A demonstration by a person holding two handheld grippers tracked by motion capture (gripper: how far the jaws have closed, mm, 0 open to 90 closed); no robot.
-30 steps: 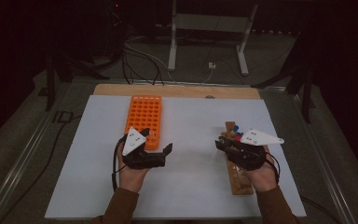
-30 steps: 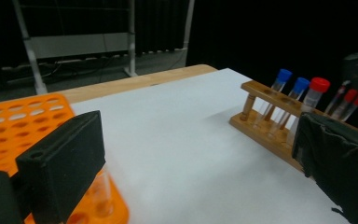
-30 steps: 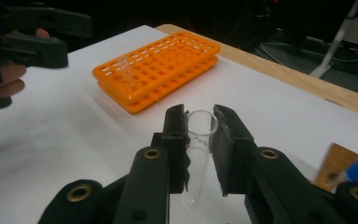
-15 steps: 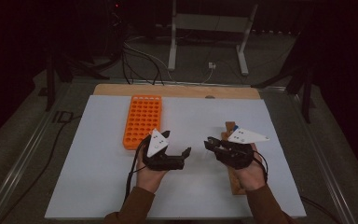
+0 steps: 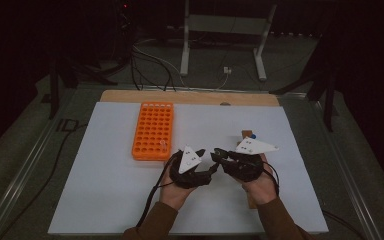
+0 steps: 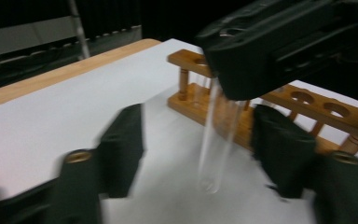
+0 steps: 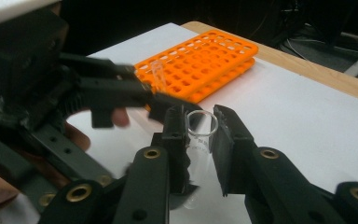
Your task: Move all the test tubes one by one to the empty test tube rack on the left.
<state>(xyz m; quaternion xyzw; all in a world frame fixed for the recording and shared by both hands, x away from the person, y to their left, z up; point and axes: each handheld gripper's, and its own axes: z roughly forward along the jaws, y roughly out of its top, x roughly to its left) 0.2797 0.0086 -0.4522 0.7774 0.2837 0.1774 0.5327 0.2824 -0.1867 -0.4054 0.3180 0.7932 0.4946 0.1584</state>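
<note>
A clear glass test tube (image 7: 199,140) stands upright in my right gripper (image 7: 199,116), whose jaws are shut on it just below its rim. In the left gripper view the same tube (image 6: 214,144) hangs from the right gripper's black body (image 6: 279,42), between the jaws of my left gripper (image 6: 200,130). Those jaws have just been closing; gaps still show on both sides of the tube. From above, my left gripper (image 5: 207,172) and right gripper (image 5: 220,157) meet tip to tip at the table's middle front.
An orange tube rack (image 5: 153,130) lies left of the hands, with one clear tube (image 5: 163,145) in a near hole. A wooden tube rack (image 5: 247,135) lies under the right hand, with a small blue thing at its far end. White sheet (image 5: 105,175) covers the table.
The left gripper has moved right from beside the orange rack to the right gripper, and its jaws have narrowed around the tube. The right gripper has shifted left with the tube.
</note>
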